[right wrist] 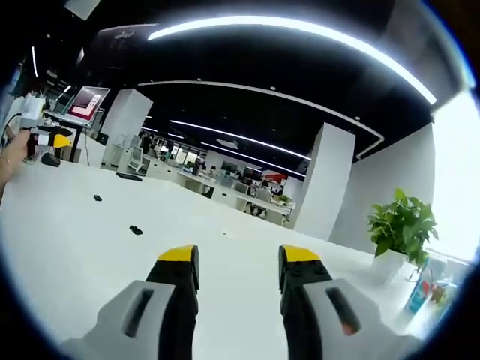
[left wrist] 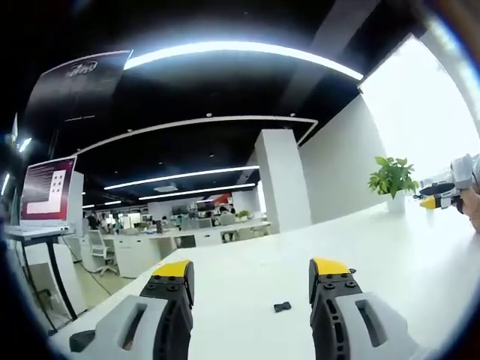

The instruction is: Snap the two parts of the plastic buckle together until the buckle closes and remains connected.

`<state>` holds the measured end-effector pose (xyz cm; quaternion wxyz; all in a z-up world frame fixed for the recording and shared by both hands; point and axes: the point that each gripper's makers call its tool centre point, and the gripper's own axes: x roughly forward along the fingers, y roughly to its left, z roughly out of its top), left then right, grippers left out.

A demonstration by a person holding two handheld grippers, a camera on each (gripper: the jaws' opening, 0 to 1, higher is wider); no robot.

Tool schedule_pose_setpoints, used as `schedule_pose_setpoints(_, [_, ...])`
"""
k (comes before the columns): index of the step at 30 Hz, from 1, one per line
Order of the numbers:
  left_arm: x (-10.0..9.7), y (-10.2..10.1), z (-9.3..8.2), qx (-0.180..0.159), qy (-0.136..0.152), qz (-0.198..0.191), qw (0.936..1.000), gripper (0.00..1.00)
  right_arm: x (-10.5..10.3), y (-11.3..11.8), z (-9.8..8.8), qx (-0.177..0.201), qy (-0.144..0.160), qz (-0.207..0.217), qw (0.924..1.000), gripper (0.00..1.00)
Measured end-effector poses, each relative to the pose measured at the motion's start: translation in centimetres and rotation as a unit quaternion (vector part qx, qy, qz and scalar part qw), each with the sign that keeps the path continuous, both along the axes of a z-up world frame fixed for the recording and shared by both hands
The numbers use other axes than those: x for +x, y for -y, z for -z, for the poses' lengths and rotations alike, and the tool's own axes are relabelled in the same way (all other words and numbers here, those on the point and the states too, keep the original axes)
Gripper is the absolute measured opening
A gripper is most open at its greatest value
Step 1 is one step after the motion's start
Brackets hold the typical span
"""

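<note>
Both grippers, left (left wrist: 251,281) and right (right wrist: 235,264), wide open, holding nothing. Buckle halves (right wrist: 136,229) (right wrist: 97,198) lie apart on table (right wrist: 67,247). Risk: small parts skid when pinched.

In the left gripper view a small black piece (left wrist: 282,306) lay on the table (left wrist: 390,247) at about six o'clock, too small to identify, and the right gripper (left wrist: 442,196) was cut off at three o'clock. In the right gripper view two black pieces (right wrist: 136,229) (right wrist: 97,198) at nine o'clock were too small to identify, and the left gripper (right wrist: 45,139) was cut off at ten o'clock.
</note>
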<state>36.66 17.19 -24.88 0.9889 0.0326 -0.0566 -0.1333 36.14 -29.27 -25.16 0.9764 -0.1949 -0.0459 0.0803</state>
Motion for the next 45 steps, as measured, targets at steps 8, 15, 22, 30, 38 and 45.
schedule_pose_setpoints(8, [0.3,0.3,-0.1,0.025,-0.023,0.006,0.9994,0.62,-0.1,-0.1,-0.2,-0.005,0.003,0.0,1.0,0.43])
schedule_pose_setpoints(15, [0.4,-0.1,-2.1,0.045,-0.011,0.001,0.9989,0.62,-0.2,-0.1,-0.4,-0.008,0.008,-0.001,0.9999,0.43])
schedule_pose_setpoints(22, [0.7,0.1,-3.2,0.056,-0.019,0.003,0.9982,0.62,-0.4,-0.2,-0.6,-0.006,0.012,-0.002,0.9999,0.43])
schedule_pose_setpoints(30, [2.0,0.9,-2.9,0.081,-0.051,0.028,0.995,0.6,-0.4,-0.3,-0.5,-0.007,0.01,-0.004,0.9999,0.43])
schedule_pose_setpoints(38, [3.8,1.4,-2.2,0.128,-0.094,0.054,0.9858,0.6,-0.5,-0.3,-0.6,-0.005,0.012,-0.005,0.9999,0.43])
schedule_pose_setpoints(45, [5.1,1.9,-1.3,0.164,-0.135,0.081,0.9739,0.61,-0.5,-0.4,-0.6,-0.007,0.012,-0.007,0.9999,0.43])
